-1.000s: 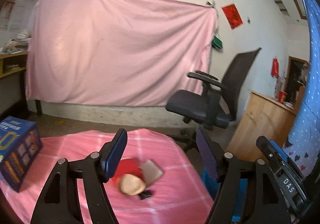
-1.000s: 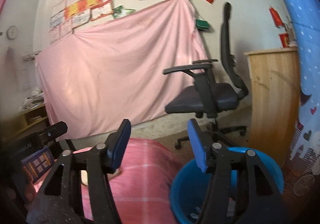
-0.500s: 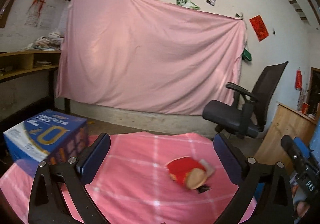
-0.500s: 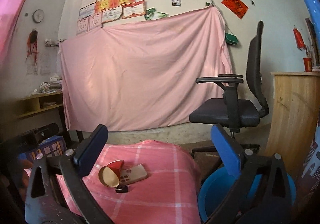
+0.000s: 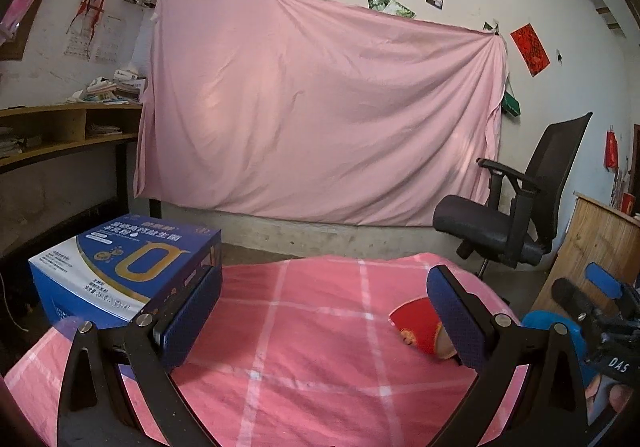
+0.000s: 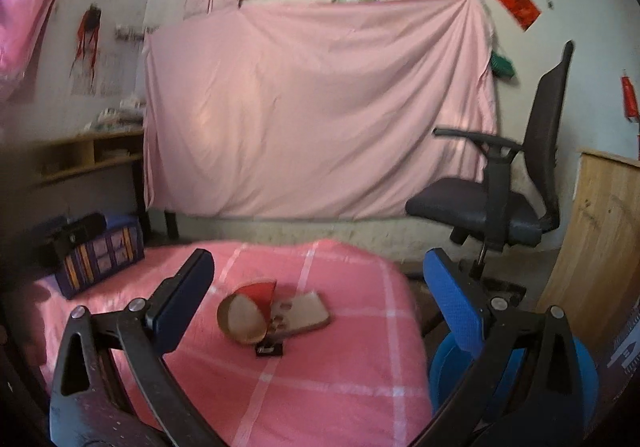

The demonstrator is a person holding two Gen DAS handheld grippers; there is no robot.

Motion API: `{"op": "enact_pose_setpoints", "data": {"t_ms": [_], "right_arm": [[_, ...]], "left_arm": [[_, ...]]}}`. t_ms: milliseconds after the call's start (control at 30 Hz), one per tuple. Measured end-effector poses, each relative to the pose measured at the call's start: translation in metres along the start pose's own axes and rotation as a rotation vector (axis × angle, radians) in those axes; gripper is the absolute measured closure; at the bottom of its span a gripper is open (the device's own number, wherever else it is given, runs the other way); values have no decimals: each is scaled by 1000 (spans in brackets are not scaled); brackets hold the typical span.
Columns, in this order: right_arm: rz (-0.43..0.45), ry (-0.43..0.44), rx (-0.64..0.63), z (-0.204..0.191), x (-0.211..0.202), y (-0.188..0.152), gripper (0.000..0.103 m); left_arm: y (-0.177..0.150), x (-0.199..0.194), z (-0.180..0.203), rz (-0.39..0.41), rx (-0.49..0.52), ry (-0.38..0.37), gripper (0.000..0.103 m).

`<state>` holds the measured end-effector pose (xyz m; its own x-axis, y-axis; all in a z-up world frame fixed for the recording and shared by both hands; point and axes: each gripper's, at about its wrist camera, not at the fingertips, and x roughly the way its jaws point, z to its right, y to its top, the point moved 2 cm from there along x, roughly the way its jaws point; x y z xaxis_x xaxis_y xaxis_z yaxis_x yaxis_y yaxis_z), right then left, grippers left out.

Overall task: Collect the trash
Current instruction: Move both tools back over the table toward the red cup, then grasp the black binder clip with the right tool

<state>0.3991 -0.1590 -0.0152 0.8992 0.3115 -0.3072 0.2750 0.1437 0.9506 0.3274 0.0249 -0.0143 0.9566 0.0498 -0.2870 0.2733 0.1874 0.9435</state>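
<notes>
A red paper cup (image 6: 244, 313) lies on its side on the pink checked table cover (image 6: 340, 387), mouth toward me. Against it lies a flat tan card (image 6: 306, 313), and a small black piece (image 6: 270, 349) sits just in front. In the left wrist view the red cup (image 5: 416, 329) shows partly behind the right finger. My left gripper (image 5: 324, 317) is open above the cloth with nothing between its fingers. My right gripper (image 6: 320, 301) is open too, with the cup and card lying beyond it. The blue bin (image 6: 516, 375) stands beside the table at lower right.
A blue carton (image 5: 124, 271) sits on the table's left end. A black office chair (image 6: 496, 183) and a wooden cabinet (image 6: 600, 239) stand to the right. A pink sheet (image 5: 320, 115) hangs on the far wall, with shelves (image 5: 60, 135) at left.
Both grippers have opened wide. The left view has swung left, so the cup now lies at its right and the blue carton is closer. The right view has turned from the bin toward the table.
</notes>
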Motion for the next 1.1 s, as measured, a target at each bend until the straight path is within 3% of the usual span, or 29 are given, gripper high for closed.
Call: {"op": "enact_pose_setpoints", "data": {"t_ms": [200,400,600,733,800,1100], "right_arm": [[-224,45,-24,-7,38,-21,0],[-371,94,-39,-12,65,-38,0],[-495,125,-51,-18,88,-52,21],[-526,137,-49,-18,93,-54,36],[-527,152,-43,-18,91,-53,53],[-523,113,16,11,77,-55,53]], "left_arm": [[-8,19,-3,-91,15,-19,2],[-16,37,0,-174,21,-28,2],[-25,56,2,-269,32,-49,2],[-29,66,4,-324,36,-63,2],[-32,68,5,-344,35,-75,2],[-38,78,23,-416,53,-139,2]]}}
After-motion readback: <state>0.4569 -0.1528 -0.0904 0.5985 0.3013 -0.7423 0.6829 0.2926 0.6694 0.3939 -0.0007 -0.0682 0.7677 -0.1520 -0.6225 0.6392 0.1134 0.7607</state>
